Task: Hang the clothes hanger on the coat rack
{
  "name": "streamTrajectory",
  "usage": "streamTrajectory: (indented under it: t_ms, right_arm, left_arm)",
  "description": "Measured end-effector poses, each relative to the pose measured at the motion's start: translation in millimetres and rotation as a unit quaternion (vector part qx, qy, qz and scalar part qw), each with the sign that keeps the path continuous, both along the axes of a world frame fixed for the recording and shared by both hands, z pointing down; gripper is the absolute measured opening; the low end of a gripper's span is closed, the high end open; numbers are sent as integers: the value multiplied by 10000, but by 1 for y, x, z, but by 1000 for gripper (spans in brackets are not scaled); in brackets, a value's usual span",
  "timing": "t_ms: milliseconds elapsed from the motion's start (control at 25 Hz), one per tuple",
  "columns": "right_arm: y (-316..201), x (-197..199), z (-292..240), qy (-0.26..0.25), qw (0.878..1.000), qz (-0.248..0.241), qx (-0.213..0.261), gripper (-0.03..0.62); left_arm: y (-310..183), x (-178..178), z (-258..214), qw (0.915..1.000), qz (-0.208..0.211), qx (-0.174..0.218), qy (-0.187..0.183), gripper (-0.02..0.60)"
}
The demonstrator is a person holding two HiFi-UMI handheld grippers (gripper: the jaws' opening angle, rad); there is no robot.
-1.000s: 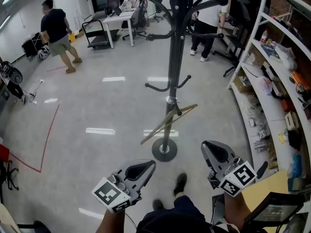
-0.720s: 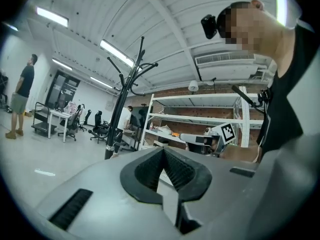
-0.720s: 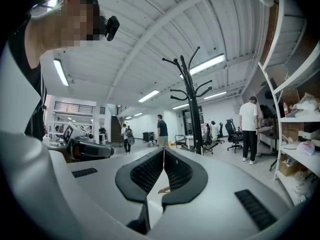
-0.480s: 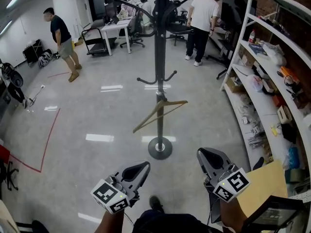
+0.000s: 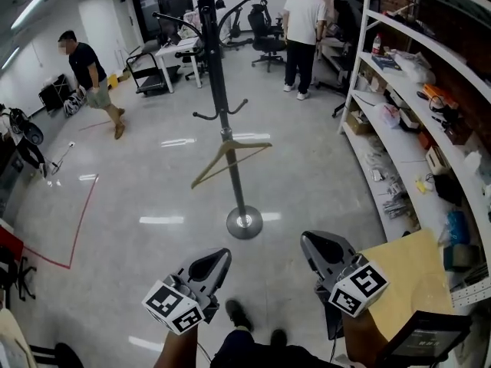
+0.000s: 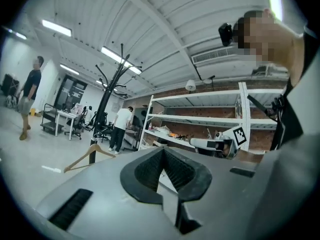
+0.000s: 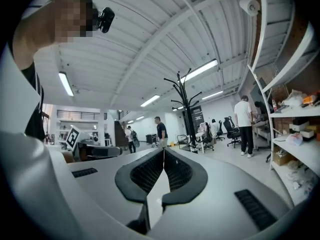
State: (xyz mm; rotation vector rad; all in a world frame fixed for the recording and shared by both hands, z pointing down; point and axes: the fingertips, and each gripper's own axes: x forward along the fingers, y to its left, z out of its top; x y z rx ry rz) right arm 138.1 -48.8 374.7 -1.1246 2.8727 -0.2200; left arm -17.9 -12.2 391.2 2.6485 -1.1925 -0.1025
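**Polished floor (image 5: pixel 138 175): 2 closed, empty grippers**

Head view: clothes hanger (image 5: pixel 230 158) hangs tilted on coat rack (image 5: pixel 219 90) pole, well apart from left gripper (image 5: pixel 217 257) and right gripper (image 5: pixel 311 244). Left gripper view also shows it; right gripper view shows the coat rack alone.

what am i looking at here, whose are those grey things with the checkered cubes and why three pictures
No robot here: a person holds a grasping tool in each hand. The wide picture comes from a camera on the person's head, looking down. The left tool and the right tool show at the bottom, each with a marker cube that is part of it. The other two pictures come from a camera riding on each tool, looking along its jaws. Both tools are shut and hold nothing. Ahead on the grey floor stands a black coat rack, with a wooden clothes hanger hanging low on its pole. Shelves line the right.
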Motion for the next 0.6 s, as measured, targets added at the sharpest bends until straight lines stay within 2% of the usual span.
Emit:
streamTrajectory:
  t_ms: [160, 360, 520, 600]
  right_arm:
    - [35, 5, -5, -111, 9999, -125, 11, 8]
    - [71, 0, -2, 306, 9995, 68, 106, 8]
    - [105, -11, -3, 161, 9996, 244, 11, 8]
    - [122, -22, 0, 198, 9994, 289, -36, 8]
  left_arm:
    - [37, 1, -14, 9997, -121, 198, -78, -2]
    - [75, -12, -20, 9994, -152, 251, 195, -2]
    - [105, -26, -12, 9997, -41, 205, 84, -2]
    - [121, -35, -3, 9998, -3, 171, -104, -2]
